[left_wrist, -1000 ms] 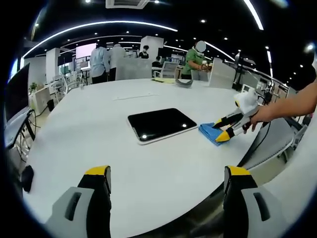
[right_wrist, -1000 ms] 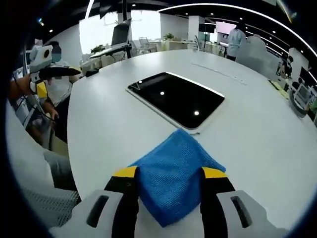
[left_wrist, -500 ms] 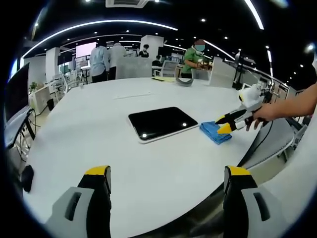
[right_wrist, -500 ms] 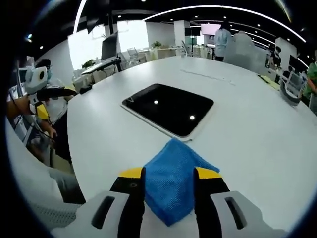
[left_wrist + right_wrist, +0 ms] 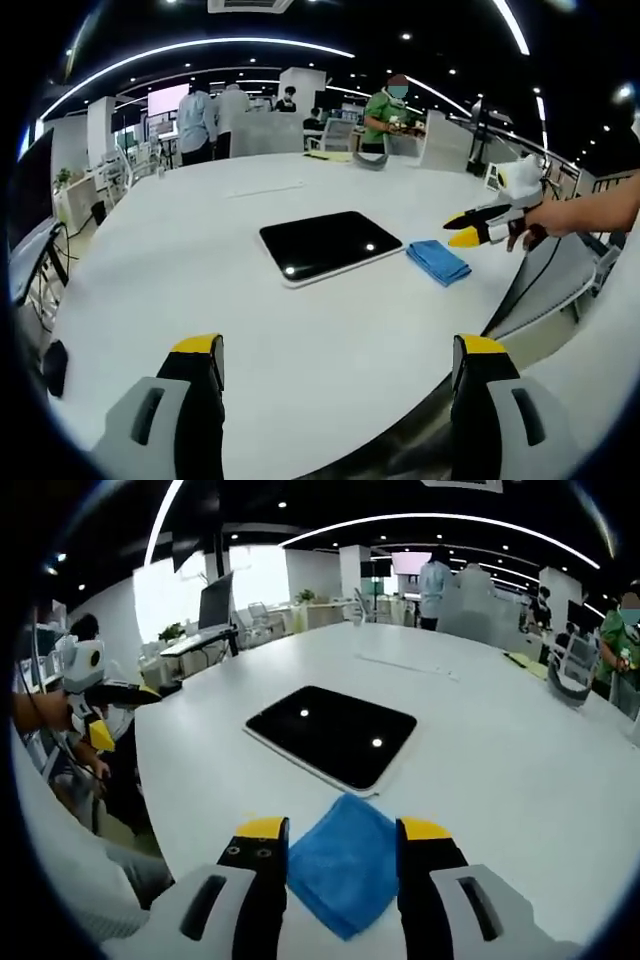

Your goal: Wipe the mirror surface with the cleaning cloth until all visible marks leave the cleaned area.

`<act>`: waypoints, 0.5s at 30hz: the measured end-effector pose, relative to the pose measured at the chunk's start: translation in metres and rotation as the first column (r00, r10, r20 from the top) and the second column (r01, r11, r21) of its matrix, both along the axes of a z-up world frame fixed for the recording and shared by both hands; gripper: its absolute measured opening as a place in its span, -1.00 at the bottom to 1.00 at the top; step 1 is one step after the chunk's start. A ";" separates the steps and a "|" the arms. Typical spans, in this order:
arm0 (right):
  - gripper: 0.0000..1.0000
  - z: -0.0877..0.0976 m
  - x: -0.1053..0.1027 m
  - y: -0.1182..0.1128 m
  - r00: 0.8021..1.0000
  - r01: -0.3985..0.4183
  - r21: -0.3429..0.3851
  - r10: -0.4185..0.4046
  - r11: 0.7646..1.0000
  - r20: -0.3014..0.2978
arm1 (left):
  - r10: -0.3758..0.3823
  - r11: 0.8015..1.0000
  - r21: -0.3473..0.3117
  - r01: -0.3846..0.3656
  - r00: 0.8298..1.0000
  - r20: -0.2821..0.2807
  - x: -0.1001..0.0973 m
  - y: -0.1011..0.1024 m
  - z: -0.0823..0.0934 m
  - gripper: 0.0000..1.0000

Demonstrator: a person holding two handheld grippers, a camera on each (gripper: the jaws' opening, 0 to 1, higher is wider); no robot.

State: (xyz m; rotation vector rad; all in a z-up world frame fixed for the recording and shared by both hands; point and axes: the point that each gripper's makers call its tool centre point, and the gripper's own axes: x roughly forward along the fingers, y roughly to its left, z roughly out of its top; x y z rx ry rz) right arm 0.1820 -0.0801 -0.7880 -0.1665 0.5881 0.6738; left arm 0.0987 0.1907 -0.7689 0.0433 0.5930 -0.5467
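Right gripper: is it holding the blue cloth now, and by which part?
No. The right gripper is raised clear of the blue cloth, which lies flat on the table beside the mirror.

Left gripper (image 5: pixel 335 400): two grey moulded jaws, yellow tips, black inner faces, an oval slot in each. Right gripper (image 5: pixel 340 880): same build, grey with yellow tips; white body, black cable trailing. Bare forearm, no sleeve visible.

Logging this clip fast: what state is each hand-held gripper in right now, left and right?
Left hand-held gripper: open, holding nothing, over the white table.
Right hand-held gripper: open, raised off the blue cloth, which lies beside the mirror.
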 end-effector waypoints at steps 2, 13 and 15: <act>-0.03 0.006 -0.003 0.001 1.000 -0.002 0.015 0.002 1.000 0.005 | -0.004 1.000 0.004 0.004 1.000 0.001 0.001 0.000 0.000 0.91; 0.55 0.027 -0.023 -0.006 0.999 -0.001 0.018 0.000 1.000 0.043 | -0.013 0.999 0.032 0.013 1.000 0.003 0.008 0.013 0.003 0.92; 0.58 0.027 -0.027 -0.006 0.998 -0.023 -0.012 0.024 1.000 0.057 | -0.018 0.999 0.039 0.018 1.000 0.006 0.009 0.014 0.005 0.93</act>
